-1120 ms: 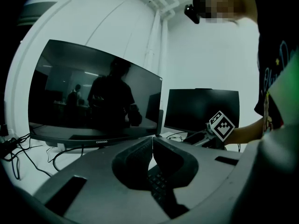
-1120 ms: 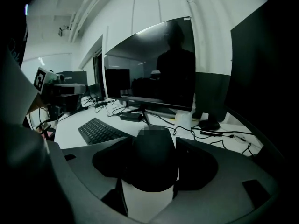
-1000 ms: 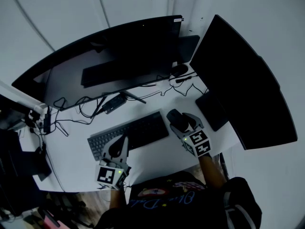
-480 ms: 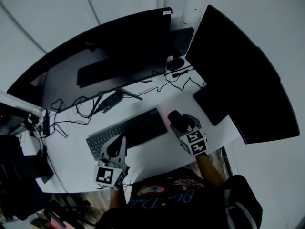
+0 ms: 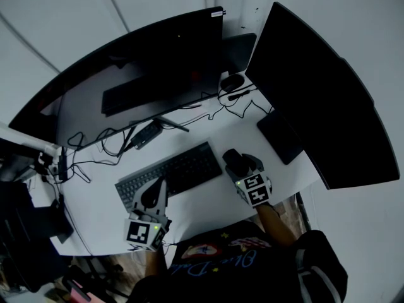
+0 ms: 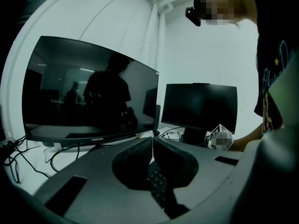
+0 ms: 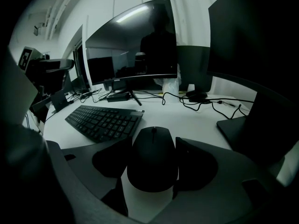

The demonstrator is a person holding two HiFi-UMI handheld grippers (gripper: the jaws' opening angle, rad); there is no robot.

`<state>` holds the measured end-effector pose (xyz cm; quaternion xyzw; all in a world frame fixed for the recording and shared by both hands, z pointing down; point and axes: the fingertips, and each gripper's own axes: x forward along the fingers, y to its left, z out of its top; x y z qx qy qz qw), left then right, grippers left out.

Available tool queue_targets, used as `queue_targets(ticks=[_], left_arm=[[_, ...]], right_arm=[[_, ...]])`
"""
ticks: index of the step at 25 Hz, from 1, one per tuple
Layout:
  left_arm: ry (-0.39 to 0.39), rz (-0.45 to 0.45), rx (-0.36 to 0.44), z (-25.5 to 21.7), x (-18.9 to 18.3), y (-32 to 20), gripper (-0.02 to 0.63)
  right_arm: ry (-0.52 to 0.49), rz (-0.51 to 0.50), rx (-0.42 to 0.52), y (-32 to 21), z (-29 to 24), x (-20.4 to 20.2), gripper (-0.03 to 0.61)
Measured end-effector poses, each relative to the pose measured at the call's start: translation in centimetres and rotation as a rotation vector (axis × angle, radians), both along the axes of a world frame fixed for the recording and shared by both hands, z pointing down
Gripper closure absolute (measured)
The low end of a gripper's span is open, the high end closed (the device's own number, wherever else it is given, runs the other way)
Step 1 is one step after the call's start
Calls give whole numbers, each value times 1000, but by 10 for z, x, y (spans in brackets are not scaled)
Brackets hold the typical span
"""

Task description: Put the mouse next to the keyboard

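Clamping the mouse are the right tongs; left tongs closed before "coocaa" monitor.

1 overhead, 2 low; common keyboard

white desk: keyboard at 6 o'clock, mouse just beside it at its 3. curved monitor at 11, second monitor at 2, flat black slab at 3, cable tangle at 9.

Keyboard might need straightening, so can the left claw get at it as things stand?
Probably yes: the left claw, shut and empty, hangs right over the keyboard with nothing between them.
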<state>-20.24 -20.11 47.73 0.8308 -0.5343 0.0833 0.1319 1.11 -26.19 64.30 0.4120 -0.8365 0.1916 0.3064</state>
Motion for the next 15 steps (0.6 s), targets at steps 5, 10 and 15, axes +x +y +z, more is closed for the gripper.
queue_targets(ticks=[5, 10, 15], left_arm=[[-5, -1, -3, 1, 0, 1, 610], [-3, -8, -5, 1, -2, 2, 610], [1, -6, 2, -1, 0, 1, 609]], right_arm=[[5, 4, -15, 3, 9, 0, 307], [16, 8, -26, 5, 15, 2, 307], [39, -6, -39, 9, 21, 1, 307]])
